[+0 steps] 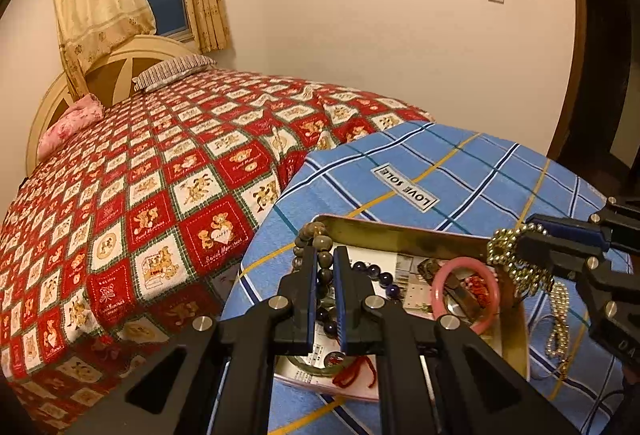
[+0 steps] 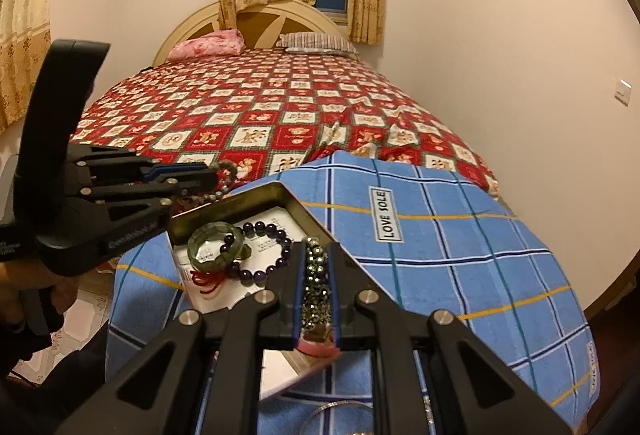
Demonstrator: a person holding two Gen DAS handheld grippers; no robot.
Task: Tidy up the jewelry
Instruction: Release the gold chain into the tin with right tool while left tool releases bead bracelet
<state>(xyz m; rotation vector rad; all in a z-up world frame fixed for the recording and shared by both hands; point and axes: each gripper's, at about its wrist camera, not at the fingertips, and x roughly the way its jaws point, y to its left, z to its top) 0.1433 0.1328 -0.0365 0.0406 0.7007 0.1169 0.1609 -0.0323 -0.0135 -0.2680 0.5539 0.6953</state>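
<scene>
Left tool (image 1: 325, 275) pinches a brown bead bracelet (image 1: 316, 235) and right tool (image 2: 314, 275) a metallic bead strand (image 2: 315, 267), both over the tin (image 1: 400, 233), probably for dropping in.

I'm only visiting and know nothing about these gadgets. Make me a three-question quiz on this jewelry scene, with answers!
1. True or false: the left gripper is shut on a brown bead bracelet.
2. What does the right gripper hold: A) pink bangle, B) gold bead chain, C) pillow?
3. Fill in: the purple bead bracelet lies inside the metal ____.

Key: 1 true; 2 B; 3 tin.
</scene>
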